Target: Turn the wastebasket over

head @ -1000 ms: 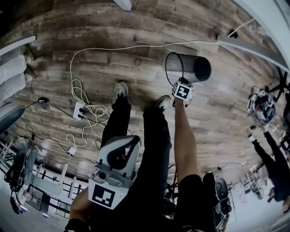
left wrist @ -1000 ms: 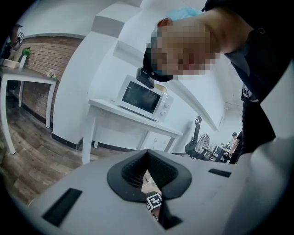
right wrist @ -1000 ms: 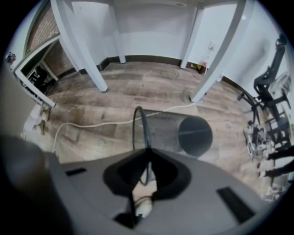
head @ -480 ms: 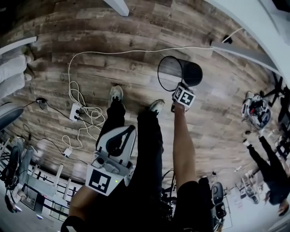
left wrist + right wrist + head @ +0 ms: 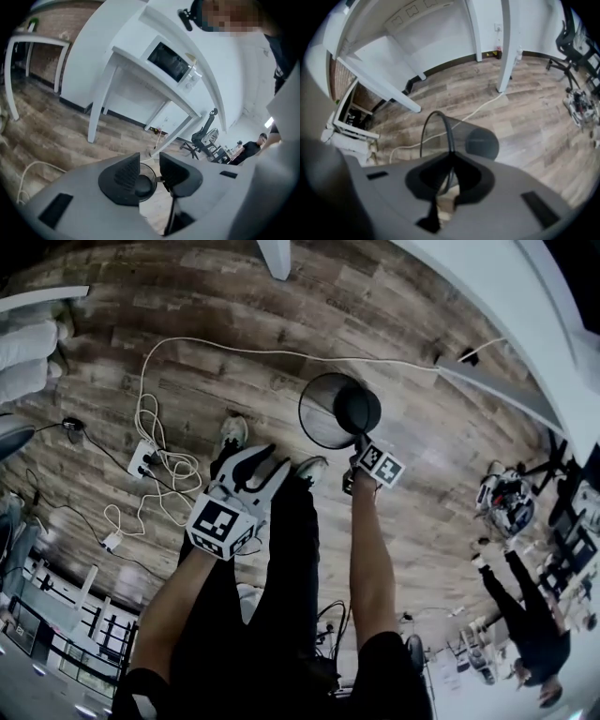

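Wastebasket point(image 5: 323, 413) of black mesh, tipped well over above the wood floor point(image 5: 422, 484) just ahead of the person's shoes: the open mouth faces back up at the person and the solid round base points away. I cannot tell whether its far end rests on the planks or hangs clear.

The right gripper point(image 5: 360, 441) has the rim. In the right gripper view its jaws stand almost together, pinched on the thin wire rim, with the mesh wall of the wastebasket point(image 5: 461, 133) running off beyond them.

The left gripper point(image 5: 267, 465) hangs near the basket on the person's left, not touching it. Its jaws have just been opening and now stand about half apart with nothing between the pads; the left gripper view only shows the wastebasket point(image 5: 143, 182) farther off through the gap.

To my eye the turn is about half made, done with 1 grip. I reckon the next move calls for the left gripper to reach the rim or wall on the side opposite the right one and close there. Then the 2 grippers can roll the basket on until the mouth faces the floor and set it down.
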The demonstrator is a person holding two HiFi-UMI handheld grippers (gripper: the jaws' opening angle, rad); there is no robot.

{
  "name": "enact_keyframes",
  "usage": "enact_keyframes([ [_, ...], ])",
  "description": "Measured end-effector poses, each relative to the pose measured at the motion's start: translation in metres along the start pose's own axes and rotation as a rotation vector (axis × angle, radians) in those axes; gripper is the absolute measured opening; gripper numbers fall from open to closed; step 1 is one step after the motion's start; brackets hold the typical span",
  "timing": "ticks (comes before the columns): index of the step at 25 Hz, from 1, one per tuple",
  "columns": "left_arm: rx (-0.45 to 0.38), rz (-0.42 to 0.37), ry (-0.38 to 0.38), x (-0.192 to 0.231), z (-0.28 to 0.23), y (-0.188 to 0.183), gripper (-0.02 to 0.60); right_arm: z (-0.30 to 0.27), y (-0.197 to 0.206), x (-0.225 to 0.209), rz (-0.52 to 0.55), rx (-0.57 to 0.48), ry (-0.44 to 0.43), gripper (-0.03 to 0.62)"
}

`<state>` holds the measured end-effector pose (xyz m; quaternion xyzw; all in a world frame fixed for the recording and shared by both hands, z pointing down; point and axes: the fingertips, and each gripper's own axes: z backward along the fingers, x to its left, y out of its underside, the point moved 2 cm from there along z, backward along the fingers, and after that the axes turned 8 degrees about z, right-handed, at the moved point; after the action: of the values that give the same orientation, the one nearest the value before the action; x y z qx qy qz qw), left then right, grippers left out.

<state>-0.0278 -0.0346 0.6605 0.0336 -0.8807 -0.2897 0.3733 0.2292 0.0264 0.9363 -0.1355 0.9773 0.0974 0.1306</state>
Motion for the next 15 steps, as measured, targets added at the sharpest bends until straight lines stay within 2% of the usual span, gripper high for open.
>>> enact_keyframes([
  [3, 0.096, 0.122, -0.013, 0.041, -0.013, 0.037, 0.186, 0.004, 0.01, 0.025, 0.004, 0.019, -0.054, 0.057],
  [8, 0.238, 0.234, -0.11, 0.1, -0.025, 0.092, 0.225, 0.025, 0.02, 0.068, 0.044, 0.048, -0.138, 0.057],
  [11, 0.27, 0.276, -0.153, 0.124, -0.025, 0.108, 0.233, 0.039, 0.025, 0.086, 0.052, 0.054, -0.172, 0.057],
  [15, 0.322, 0.29, -0.197, 0.146, -0.028, 0.126, 0.233, 0.059, 0.024, 0.107, 0.072, 0.048, -0.218, 0.057],
])
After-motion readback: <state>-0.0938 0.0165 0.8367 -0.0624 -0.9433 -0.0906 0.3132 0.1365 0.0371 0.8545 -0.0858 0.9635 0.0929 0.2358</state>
